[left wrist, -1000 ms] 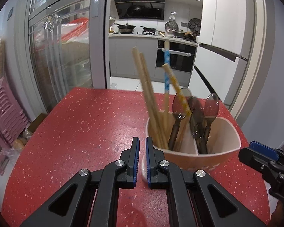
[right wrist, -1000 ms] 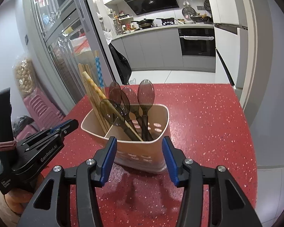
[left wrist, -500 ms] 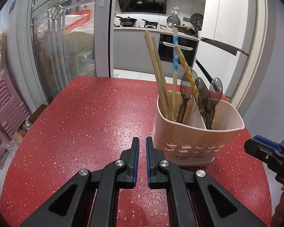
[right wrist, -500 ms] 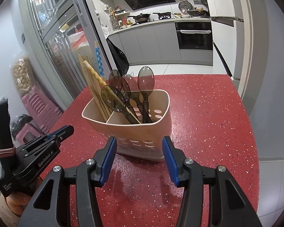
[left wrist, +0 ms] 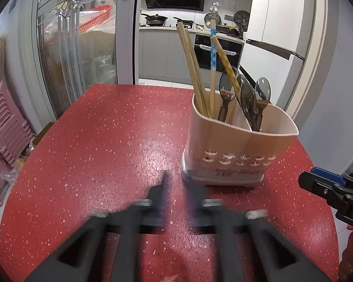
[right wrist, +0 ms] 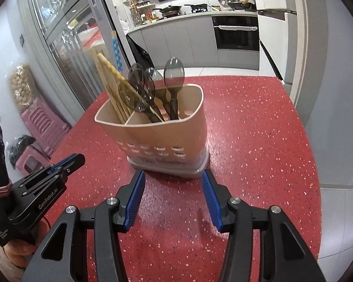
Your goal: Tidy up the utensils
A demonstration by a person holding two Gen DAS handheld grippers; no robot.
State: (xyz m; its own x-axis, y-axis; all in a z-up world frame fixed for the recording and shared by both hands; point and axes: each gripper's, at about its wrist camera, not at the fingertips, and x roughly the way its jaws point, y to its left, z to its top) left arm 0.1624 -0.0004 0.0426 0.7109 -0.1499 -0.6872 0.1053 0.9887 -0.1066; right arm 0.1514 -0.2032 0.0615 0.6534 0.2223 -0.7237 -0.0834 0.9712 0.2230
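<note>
- Caddy (left wrist: 235, 138): the beige holder stands upright on your red table (left wrist: 101, 141), toward its right side in the left wrist view, a little beyond both grippers.
- Divider inside splits it into two compartments; rows of slots run along the lower wall, above a paler base.
- Chopsticks (left wrist: 193, 70) fill the left compartment, standing tall and leaning left; one blue-patterned stick (left wrist: 213, 44) and one yellow-patterned stick (left wrist: 226, 63) are among them, the yellow one slanting right across the spoons.
- Spoons (right wrist: 153, 87), dark and see-through, stand bowl-up; most are in the right compartment, and one appears to sit on the chopstick side.
- Your left gripper (left wrist: 178, 195) is blurred in its own view: its jaws have just been opening, and nothing lies between them but bare table. They point at the table just left of the caddy's near corner and do not touch it.
- From the right wrist view your left gripper shows side-on at the left, so its spread cannot be read there.
- Your right gripper (right wrist: 174, 188) is partly spread, with blue pads (right wrist: 135, 199) apart and nothing between them. The tips sit just short of the caddy's base, roughly framing it; I cannot tell whether the right tip touches it.
- Your hand (right wrist: 14, 251) grips the left handle at the lower left.
</note>
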